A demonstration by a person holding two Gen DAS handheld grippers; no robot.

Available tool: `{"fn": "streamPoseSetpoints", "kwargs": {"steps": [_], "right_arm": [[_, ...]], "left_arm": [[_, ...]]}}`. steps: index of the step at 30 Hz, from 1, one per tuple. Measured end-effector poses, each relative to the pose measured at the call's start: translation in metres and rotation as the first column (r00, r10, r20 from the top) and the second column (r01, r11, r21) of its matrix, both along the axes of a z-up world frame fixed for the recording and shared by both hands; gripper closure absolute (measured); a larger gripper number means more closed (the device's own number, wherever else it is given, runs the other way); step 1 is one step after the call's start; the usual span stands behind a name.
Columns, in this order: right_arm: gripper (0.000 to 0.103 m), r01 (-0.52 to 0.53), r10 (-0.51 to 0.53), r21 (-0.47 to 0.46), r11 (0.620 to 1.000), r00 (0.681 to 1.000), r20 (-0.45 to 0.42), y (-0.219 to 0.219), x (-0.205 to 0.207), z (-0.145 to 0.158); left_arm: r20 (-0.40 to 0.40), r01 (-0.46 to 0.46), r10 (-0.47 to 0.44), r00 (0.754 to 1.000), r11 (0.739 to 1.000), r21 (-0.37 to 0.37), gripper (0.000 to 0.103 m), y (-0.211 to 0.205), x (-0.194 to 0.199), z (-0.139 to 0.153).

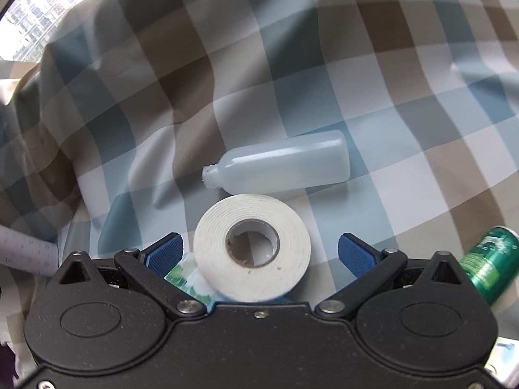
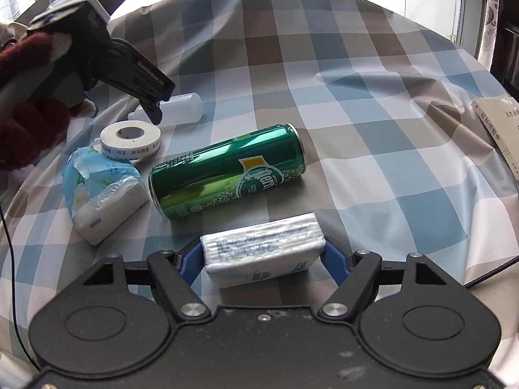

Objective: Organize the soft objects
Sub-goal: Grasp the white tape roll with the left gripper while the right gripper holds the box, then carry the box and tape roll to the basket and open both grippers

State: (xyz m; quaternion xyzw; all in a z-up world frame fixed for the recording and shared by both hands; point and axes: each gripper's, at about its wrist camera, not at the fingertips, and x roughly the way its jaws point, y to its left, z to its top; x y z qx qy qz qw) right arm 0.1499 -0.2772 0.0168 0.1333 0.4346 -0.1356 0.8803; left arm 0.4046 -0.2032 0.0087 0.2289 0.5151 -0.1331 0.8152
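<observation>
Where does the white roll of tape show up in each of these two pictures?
Left wrist view: the roll of tape sits low in the middle, between the open blue fingers.
Right wrist view: the roll lies at the left, under the left gripper.
Shared landmark: the clear plastic bottle lies just beyond the roll.

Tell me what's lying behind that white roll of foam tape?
Behind the white roll of foam tape lies a translucent plastic bottle on its side, uncapped, on the checked tablecloth. In the right view the left gripper hides its neck.
</observation>
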Motion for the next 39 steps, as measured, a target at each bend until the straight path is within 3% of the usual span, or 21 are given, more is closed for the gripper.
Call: {"fn": "streamPoseSetpoints", "kwargs": {"steps": [5,13,20,28,31,32,39], "right_arm": [[0.028,0.013,-0.014,0.041,0.999,1.0,0.001,-0.007,0.001,0.001],[0.028,0.014,-0.015,0.07,0.997,1.0,0.004,-0.01,0.002,0.001],[0.028,0.005,-0.005,0.061,0.998,1.0,0.002,-0.007,0.003,0.001],[0.028,-0.002,0.002,0.065,0.998,1.0,-0.001,-0.007,0.003,0.001],[0.028,-0.006,0.007,0.07,0.998,1.0,-0.007,-0.007,0.004,0.0],[0.028,-0.007,0.008,0.068,0.998,1.0,-0.007,-0.007,0.004,0.0],[0.028,-0.011,0.012,0.062,0.998,1.0,-0.007,-0.007,0.005,-0.001]], "left_arm": [[-0.032,-0.016,0.018,0.999,0.998,0.058,0.004,-0.006,0.015,-0.025],[-0.057,-0.021,0.027,0.998,0.995,0.094,0.004,-0.006,0.025,-0.041],[-0.06,-0.024,0.024,0.998,1.0,0.005,0.004,0.004,0.025,-0.028],[-0.073,-0.018,0.024,0.997,0.996,0.082,0.004,0.005,0.028,-0.044],[-0.08,-0.021,0.027,0.996,0.997,0.078,0.005,0.005,0.031,-0.048],[-0.084,-0.025,0.032,0.996,0.997,0.076,0.012,0.006,0.033,-0.048],[-0.068,-0.106,0.107,0.992,0.994,0.004,0.013,0.026,0.056,-0.037]]}}
